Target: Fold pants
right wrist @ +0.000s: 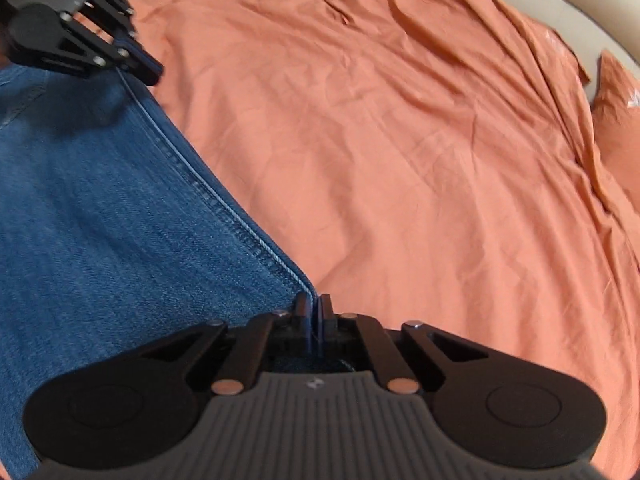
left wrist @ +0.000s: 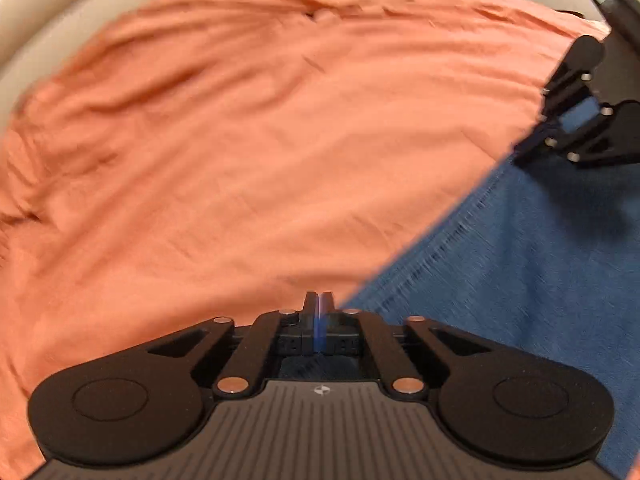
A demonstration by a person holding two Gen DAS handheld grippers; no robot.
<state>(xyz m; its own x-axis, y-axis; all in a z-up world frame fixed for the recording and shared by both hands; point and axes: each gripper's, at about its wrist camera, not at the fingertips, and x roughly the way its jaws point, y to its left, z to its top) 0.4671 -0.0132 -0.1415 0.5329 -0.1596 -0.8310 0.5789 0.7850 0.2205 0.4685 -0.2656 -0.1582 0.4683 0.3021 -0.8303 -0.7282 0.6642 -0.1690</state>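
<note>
Blue jeans (right wrist: 100, 208) flat on orange bedsheet (right wrist: 400, 140), stitched side seam forming straight edge. Left gripper (left wrist: 319, 304) and right gripper (right wrist: 314, 306) tilted down, each clamped on that seam edge.

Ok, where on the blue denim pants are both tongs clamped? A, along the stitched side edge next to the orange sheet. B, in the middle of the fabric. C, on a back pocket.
A: the left tongs and right tongs both pinch the blue denim pants at the stitched edge bordering the orange bed sheet.
</note>
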